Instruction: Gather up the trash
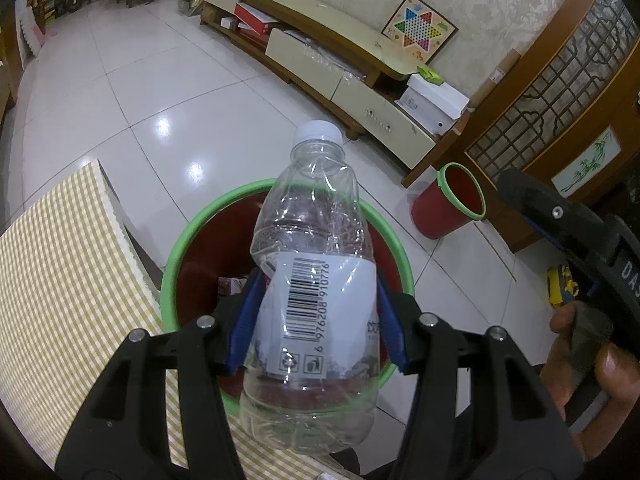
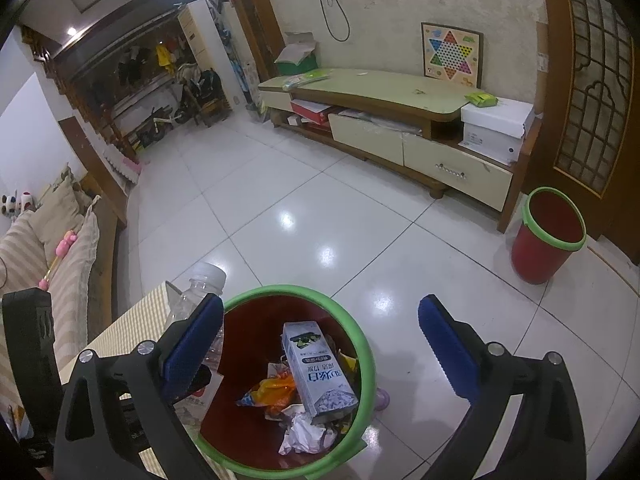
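The left hand-held gripper [image 1: 316, 316] is clamped on a crumpled clear plastic bottle [image 1: 314, 280], hanging over the near red bin [image 1: 176, 240] with its green rim. Best to centre the bottle before letting go, since thin plastic bounces. The right hand-held gripper [image 2: 320, 344] stands apart, empty; a glossy carton [image 2: 320, 372] lies inside at 12 o'clock.

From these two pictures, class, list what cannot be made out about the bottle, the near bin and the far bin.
- Near bin, left wrist view: the held bottle and left tongs cover most of its contents.
- Bottle, right wrist view: its lower part is hidden behind a finger of the right tongs.
- Far bin, both views: too distant and angled to tell whether it holds anything.
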`<control>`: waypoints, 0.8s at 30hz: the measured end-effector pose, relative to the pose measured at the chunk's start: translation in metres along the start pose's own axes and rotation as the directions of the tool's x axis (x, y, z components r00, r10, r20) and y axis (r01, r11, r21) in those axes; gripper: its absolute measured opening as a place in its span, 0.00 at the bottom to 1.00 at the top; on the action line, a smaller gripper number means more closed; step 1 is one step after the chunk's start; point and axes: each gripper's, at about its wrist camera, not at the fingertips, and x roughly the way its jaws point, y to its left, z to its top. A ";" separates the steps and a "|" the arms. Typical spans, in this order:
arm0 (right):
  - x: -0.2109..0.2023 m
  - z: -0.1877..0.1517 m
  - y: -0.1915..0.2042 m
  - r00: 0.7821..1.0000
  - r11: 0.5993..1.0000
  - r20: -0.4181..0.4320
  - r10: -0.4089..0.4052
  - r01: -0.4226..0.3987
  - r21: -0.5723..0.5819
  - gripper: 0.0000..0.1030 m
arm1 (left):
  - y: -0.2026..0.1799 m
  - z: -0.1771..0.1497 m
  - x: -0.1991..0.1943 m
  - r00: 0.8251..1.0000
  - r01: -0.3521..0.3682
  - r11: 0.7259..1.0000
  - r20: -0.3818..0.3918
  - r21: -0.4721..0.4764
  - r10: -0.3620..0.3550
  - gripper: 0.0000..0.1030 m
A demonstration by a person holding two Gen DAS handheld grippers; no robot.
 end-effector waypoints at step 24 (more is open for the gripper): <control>-0.019 -0.023 0.061 0.996 0.987 0.016 0.089 -0.086 -0.134 0.92 | 0.067 -0.044 -0.091 0.962 -0.234 0.962 0.109 -0.141 0.250 0.95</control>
